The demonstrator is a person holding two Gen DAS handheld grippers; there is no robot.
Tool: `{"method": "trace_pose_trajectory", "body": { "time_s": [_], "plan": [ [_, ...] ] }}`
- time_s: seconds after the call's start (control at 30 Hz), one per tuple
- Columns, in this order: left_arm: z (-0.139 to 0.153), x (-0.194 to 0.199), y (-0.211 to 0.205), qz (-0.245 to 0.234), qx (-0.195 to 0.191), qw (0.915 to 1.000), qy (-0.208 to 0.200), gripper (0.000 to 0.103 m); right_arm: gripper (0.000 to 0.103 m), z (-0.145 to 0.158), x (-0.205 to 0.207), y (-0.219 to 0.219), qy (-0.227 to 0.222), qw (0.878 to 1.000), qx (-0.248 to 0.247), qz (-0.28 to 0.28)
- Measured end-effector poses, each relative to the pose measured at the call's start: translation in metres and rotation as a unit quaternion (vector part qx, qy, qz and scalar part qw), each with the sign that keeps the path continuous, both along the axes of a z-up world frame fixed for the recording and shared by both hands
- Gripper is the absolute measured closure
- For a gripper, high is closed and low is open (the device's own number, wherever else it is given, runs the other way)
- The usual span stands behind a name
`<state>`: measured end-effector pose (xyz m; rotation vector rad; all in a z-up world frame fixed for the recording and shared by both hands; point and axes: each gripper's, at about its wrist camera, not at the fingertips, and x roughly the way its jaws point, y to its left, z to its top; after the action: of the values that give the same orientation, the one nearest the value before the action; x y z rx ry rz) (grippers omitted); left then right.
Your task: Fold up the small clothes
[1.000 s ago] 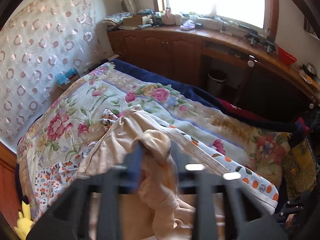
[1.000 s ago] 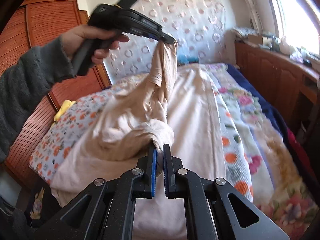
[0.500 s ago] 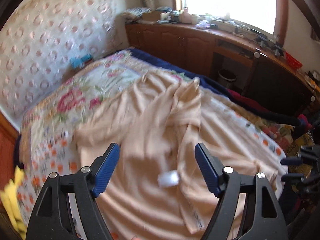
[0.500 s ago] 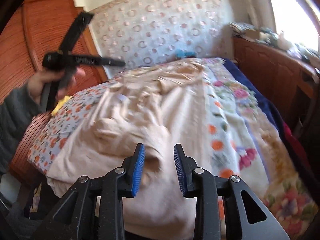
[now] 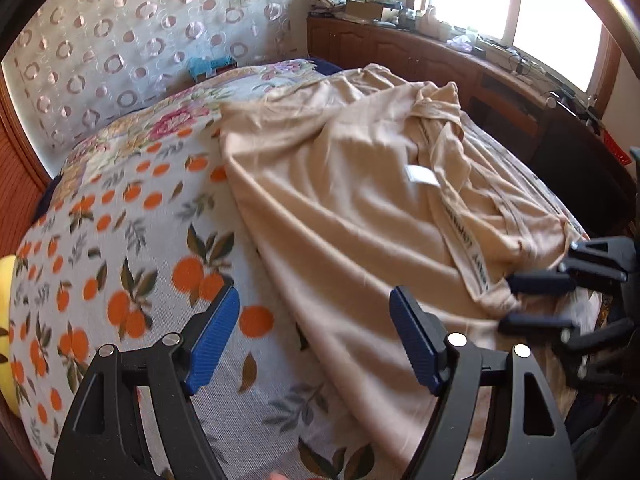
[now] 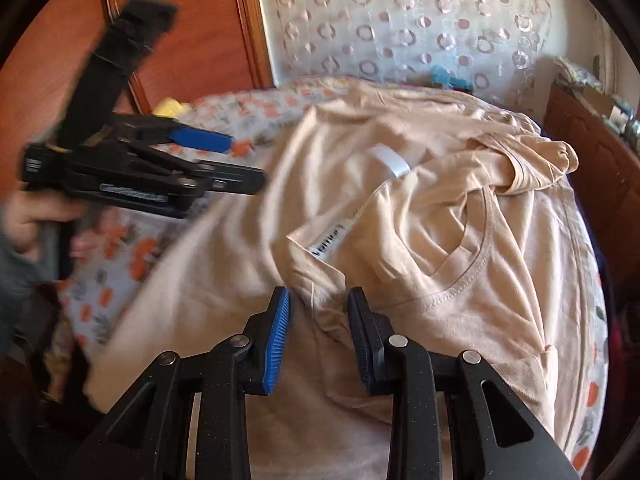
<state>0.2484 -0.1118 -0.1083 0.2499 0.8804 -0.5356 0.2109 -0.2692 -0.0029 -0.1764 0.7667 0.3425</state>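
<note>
The beige shirt (image 5: 340, 184) lay spread but rumpled on the bed (image 5: 132, 240), no fold yet made. The left claw (image 5: 314, 336) gaped empty beside it; the right claw (image 6: 318, 334), jaws just narrowing, straddled a fabric ridge, apparently without gripping.

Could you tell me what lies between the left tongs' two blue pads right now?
In the left wrist view, the open left tongs frame only the orange-print bedspread and the near edge of the beige shirt; nothing is gripped.
</note>
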Motion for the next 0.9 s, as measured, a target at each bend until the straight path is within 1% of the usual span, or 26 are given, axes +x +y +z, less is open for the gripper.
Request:
{"method": "trace_pose_trajectory", "body": {
  "time_s": [0.03, 0.1, 0.2, 0.27, 0.33, 0.43, 0.5, 0.57, 0.6, 0.63, 0.7, 0.73, 0.77, 0.8, 0.83, 0.9],
  "plan": [
    [-0.001, 0.000, 0.001, -0.002, -0.001, 1.0000, 0.002, 0.025, 0.100, 0.002, 0.000, 0.001, -0.003, 1.000, -0.010, -0.011],
    [-0.002, -0.003, -0.002, -0.006, -0.002, 1.0000, -0.001, 0.025, 0.100, 0.015, -0.005, -0.014, -0.016, 0.999, 0.012, -0.027],
    [0.001, -0.008, -0.009, -0.017, -0.003, 0.9998, -0.011, 0.025, 0.100, 0.043, -0.021, -0.049, -0.056, 0.995, 0.027, -0.077],
    [0.004, -0.011, -0.016, -0.026, -0.008, 0.9995, -0.014, 0.025, 0.100, 0.063, -0.035, -0.083, -0.077, 0.989, 0.031, -0.119],
    [0.007, -0.012, -0.020, -0.032, -0.010, 0.9993, -0.017, 0.025, 0.100, 0.079, -0.050, -0.118, -0.089, 0.982, 0.029, -0.167],
    [0.011, -0.011, -0.028, -0.040, -0.014, 0.9989, -0.021, 0.025, 0.100, 0.084, -0.064, -0.166, -0.079, 0.970, 0.027, -0.228],
    [0.012, -0.008, -0.032, -0.043, -0.017, 0.9987, -0.022, 0.025, 0.100, 0.079, -0.069, -0.191, -0.060, 0.964, 0.023, -0.259],
    [0.013, -0.004, -0.034, -0.041, -0.020, 0.9987, -0.023, 0.025, 0.100, 0.072, -0.070, -0.207, -0.043, 0.959, 0.026, -0.280],
    [0.013, -0.001, -0.035, -0.040, -0.021, 0.9987, -0.023, 0.025, 0.099, 0.071, -0.068, -0.208, -0.037, 0.958, 0.033, -0.282],
    [0.014, 0.003, -0.035, -0.037, -0.020, 0.9988, -0.025, 0.025, 0.098, 0.069, -0.061, -0.206, -0.028, 0.958, 0.038, -0.283],
    [0.015, 0.011, -0.036, -0.029, -0.018, 0.9990, -0.030, 0.025, 0.091, 0.074, -0.060, -0.215, -0.022, 0.957, 0.044, -0.285],
    [0.017, 0.017, -0.035, -0.024, -0.018, 0.9990, -0.032, 0.025, 0.082, 0.077, -0.056, -0.215, -0.026, 0.958, 0.051, -0.282],
    [0.019, 0.023, -0.035, -0.019, -0.019, 0.9991, -0.033, 0.025, 0.071, 0.082, -0.059, -0.215, -0.035, 0.958, 0.057, -0.280],
    [0.021, 0.032, -0.034, -0.012, -0.022, 0.9991, -0.035, 0.025, 0.065, 0.089, -0.053, -0.218, -0.045, 0.958, 0.060, -0.278],
    [0.022, 0.038, -0.033, -0.009, -0.026, 0.9990, -0.035, 0.025, 0.056, 0.092, -0.054, -0.221, -0.054, 0.958, 0.060, -0.274],
    [0.024, 0.055, -0.031, -0.002, -0.033, 0.9990, -0.030, 0.025, 0.055, 0.101, -0.035, -0.218, -0.068, 0.963, 0.067, -0.254]
  ]
}}
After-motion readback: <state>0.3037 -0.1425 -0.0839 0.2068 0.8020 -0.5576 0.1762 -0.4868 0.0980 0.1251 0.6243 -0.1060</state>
